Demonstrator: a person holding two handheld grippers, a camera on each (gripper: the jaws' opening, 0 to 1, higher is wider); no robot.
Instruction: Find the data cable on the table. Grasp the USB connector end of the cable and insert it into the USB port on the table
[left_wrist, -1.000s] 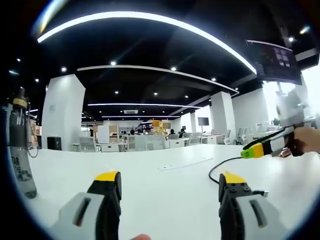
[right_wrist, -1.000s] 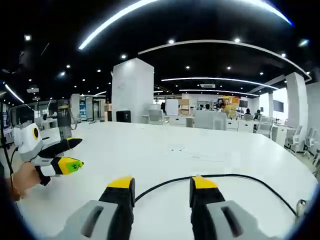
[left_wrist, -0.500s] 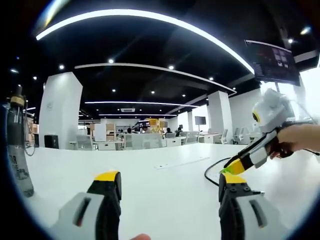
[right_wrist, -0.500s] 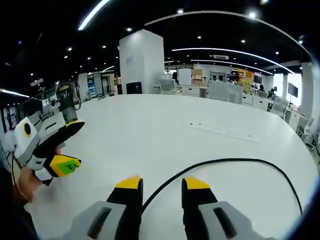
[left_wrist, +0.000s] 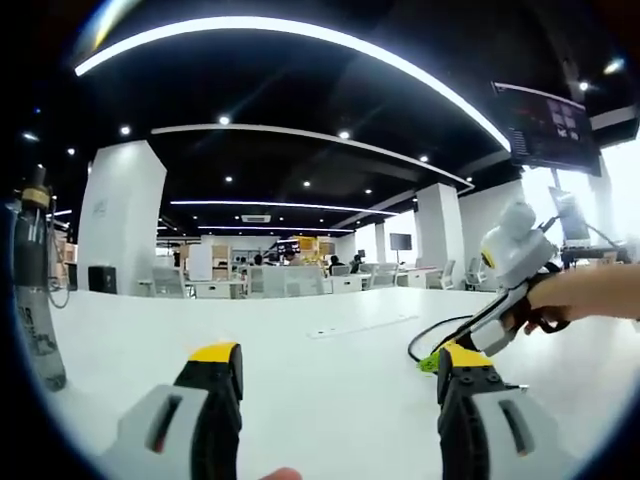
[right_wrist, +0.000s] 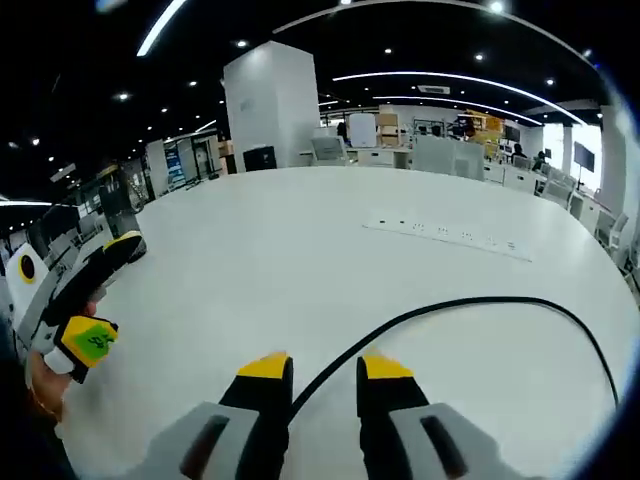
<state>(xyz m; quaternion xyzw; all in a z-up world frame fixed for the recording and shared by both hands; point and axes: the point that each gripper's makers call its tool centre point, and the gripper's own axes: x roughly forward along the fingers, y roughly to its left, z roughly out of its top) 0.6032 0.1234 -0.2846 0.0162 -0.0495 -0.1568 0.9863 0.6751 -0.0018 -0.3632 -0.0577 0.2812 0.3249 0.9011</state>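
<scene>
Right gripper (right_wrist: 325, 368), jaws slightly apart, straddles the black cable (right_wrist: 450, 304) lying on the white tabletop (right_wrist: 230, 260); contact is unclear. Left gripper (left_wrist: 340, 358), jaws wide apart, hovers over the tabletop. Socket strip (right_wrist: 445, 236) lies beyond

Data cable (right_wrist: 480, 300): thin, black, round, lying flat on the white table (right_wrist: 250, 260). In the right gripper view it starts at bottom centre, in the gap between the jaws of the right gripper (right_wrist: 325, 366), which stand wider than the cable. It climbs to the right, arcs across the middle right, then drops toward the lower right edge. One loose open curve, no knots. Both ends out of sight, so the USB connector can't be told.

In the left gripper view the cable (left_wrist: 425, 331) is a small dark loop at middle right.

USB port strip (right_wrist: 445, 235): long, flat, white, with a row of small dark sockets. It sits on the tabletop, upper right of centre, well apart from the cable. In the left gripper view the strip (left_wrist: 365, 327) is a pale line right of centre, just left of the loop.
</scene>
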